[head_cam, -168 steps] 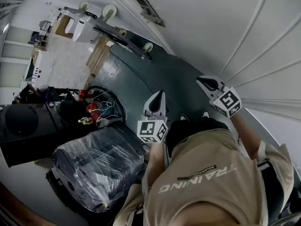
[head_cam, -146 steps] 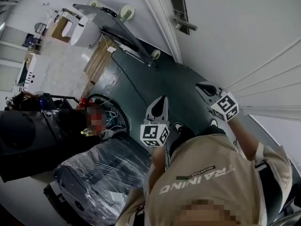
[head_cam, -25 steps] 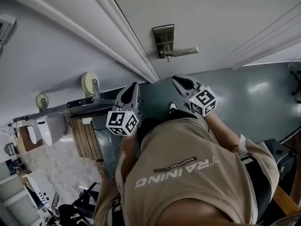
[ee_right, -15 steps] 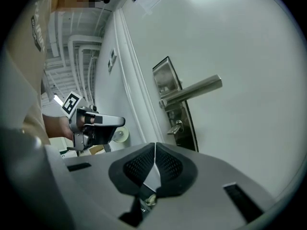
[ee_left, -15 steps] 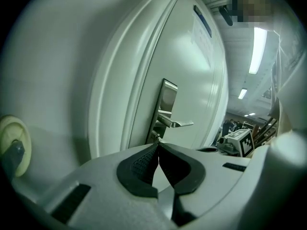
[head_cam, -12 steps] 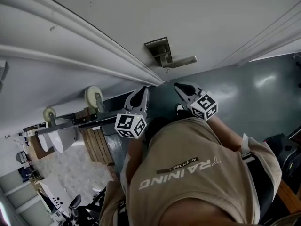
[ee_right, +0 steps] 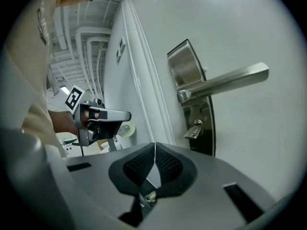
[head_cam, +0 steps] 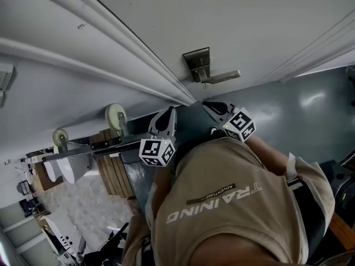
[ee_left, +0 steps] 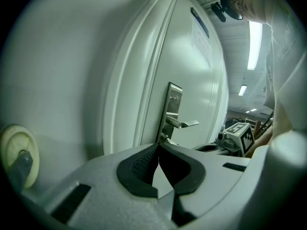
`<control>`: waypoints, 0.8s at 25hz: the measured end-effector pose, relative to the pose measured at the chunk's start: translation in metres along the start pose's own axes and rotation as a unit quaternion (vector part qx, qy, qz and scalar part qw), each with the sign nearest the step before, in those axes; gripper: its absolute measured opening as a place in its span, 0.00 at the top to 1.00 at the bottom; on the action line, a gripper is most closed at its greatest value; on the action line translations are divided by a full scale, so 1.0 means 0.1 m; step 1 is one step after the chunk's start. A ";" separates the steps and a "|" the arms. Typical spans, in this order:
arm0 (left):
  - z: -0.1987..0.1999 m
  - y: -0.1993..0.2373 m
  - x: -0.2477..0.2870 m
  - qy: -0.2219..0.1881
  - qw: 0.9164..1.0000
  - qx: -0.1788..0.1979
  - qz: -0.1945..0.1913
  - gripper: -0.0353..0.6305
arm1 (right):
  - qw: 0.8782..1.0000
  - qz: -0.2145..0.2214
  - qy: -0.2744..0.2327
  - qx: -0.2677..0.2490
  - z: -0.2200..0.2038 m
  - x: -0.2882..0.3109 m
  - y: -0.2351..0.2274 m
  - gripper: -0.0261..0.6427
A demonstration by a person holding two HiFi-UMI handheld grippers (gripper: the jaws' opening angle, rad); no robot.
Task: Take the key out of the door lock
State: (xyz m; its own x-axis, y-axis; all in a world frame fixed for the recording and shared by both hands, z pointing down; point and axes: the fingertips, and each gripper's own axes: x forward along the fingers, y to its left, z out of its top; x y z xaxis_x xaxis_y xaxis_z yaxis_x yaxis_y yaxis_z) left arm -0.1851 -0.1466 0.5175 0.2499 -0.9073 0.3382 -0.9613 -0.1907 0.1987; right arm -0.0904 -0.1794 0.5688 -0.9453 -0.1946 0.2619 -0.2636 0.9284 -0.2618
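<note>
Both grippers have edged nearer the door [head_cam: 249,15]. Left gripper [ee_left: 158,148] and right gripper [ee_right: 154,148] stand pinched shut, empty. Beyond them the key [ee_right: 194,131] sits in the lock [ee_right: 207,140] under the lever [ee_right: 225,79]; the right gripper should open, then pinch its head squarely.

left gripper [ee_left: 157,146]: jaws together, nothing between | door [ee_left: 201,75] ahead: plate [ee_left: 173,99], lever [ee_left: 184,123], key [ee_left: 162,137] beneath | right gripper [ee_left: 236,137] at right | wheel [ee_left: 16,152] far left
</note>
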 end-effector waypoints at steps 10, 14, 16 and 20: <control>0.00 -0.22 -0.07 0.016 0.992 0.024 -0.124 0.93 | 0.993 -0.112 0.000 0.027 0.00 -0.07 0.21 0.94; 0.01 -0.22 -0.18 0.018 0.986 0.041 -0.161 0.93 | 0.985 -0.167 -0.020 0.041 0.06 -0.15 0.34 0.94; -0.01 -0.21 -0.18 0.016 0.984 0.043 -0.173 0.93 | 0.981 -0.190 -0.021 0.041 0.08 -0.20 0.34 0.94; -0.04 -0.21 -0.19 0.015 0.977 0.055 -0.204 0.93 | 0.975 -0.216 -0.032 0.036 0.17 -0.27 0.43 0.94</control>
State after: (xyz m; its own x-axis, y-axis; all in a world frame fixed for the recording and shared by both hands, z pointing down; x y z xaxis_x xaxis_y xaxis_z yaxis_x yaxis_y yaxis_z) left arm -0.1692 -0.1239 0.5103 0.6172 -0.7355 0.2795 -0.7868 -0.5756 0.2226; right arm -0.0793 -0.1395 0.5350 -0.7520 -0.5844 0.3050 -0.6511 0.7307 -0.2051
